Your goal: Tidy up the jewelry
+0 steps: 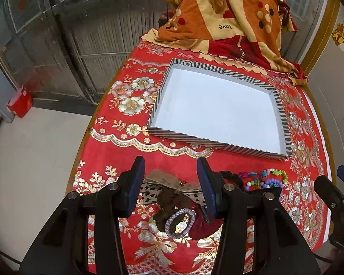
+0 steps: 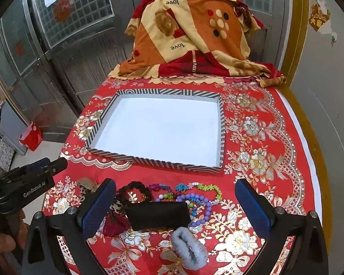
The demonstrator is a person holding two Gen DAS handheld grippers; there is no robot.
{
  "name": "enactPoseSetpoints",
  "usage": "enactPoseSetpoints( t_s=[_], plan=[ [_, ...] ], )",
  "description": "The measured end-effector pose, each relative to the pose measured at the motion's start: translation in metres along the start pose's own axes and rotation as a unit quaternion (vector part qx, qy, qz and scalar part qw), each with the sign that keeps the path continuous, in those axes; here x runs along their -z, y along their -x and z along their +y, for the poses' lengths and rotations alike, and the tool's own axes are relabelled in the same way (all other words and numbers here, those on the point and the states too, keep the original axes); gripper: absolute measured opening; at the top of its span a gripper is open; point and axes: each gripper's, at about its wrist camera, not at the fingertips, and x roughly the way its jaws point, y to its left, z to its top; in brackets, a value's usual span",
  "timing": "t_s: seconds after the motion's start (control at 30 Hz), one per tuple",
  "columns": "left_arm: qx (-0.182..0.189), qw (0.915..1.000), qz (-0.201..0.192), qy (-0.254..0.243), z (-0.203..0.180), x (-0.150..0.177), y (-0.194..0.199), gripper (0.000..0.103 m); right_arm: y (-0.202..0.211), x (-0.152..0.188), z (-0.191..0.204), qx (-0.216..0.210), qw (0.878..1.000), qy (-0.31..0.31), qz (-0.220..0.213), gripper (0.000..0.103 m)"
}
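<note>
A shallow white tray with a black-and-white striped rim (image 1: 185,136) (image 2: 153,159) sits empty in the middle of the red table. Near the front edge lies the jewelry: a pale purple beaded bracelet (image 1: 180,223), a brown scrunchie (image 1: 169,202) and a spotted bow (image 1: 152,190) between my left gripper's fingers. My left gripper (image 1: 170,183) is open above them. Colourful bead bracelets (image 1: 267,180) (image 2: 195,194), a black scrunchie (image 2: 135,191), a black pad (image 2: 158,214) and a grey fluffy scrunchie (image 2: 189,245) lie under my right gripper (image 2: 175,201), which is open and empty.
A red, orange and cream blanket (image 1: 224,20) (image 2: 192,39) is heaped at the table's far end. The table's left edge drops to a pale floor with a red box (image 1: 19,102) (image 2: 32,136). The other gripper shows at each view's side (image 1: 332,194) (image 2: 27,183).
</note>
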Motion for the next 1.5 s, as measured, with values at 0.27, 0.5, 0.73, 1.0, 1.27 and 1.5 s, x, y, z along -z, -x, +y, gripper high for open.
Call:
enactPoseSetpoints(
  t_s=[0.27,0.5,0.73,1.0,1.27,1.5],
  plan=[
    [0.002,1.0000,0.001,0.004,-0.0006,0.0006,-0.0001,0.046,-0.0033,0.0029,-0.0014,-0.002,1.000,-0.002,0.006,0.103],
    [0.001,1.0000,0.001,0.002,-0.0003,0.0002,-0.0001,0.046,-0.0041,0.0050,-0.0029,-0.004,1.000,-0.004,0.008,0.103],
    [0.000,1.0000,0.002,0.002,-0.0009,0.0031,0.0001,0.046,-0.0041,0.0066,-0.0042,-0.008,1.000,-0.005,0.008,0.103],
    [-0.002,1.0000,0.004,0.000,-0.0008,0.0068,-0.0007,0.046,-0.0059,0.0077,-0.0003,-0.014,1.000,0.000,0.012,0.103],
    [-0.002,1.0000,0.004,0.000,0.0000,0.0076,-0.0008,0.046,-0.0058,0.0069,-0.0004,-0.012,1.000,0.004,0.012,0.103],
    [-0.002,1.0000,0.004,-0.004,-0.0007,0.0076,0.0009,0.046,-0.0055,0.0077,-0.0015,-0.014,1.000,0.004,0.014,0.103]
  ],
)
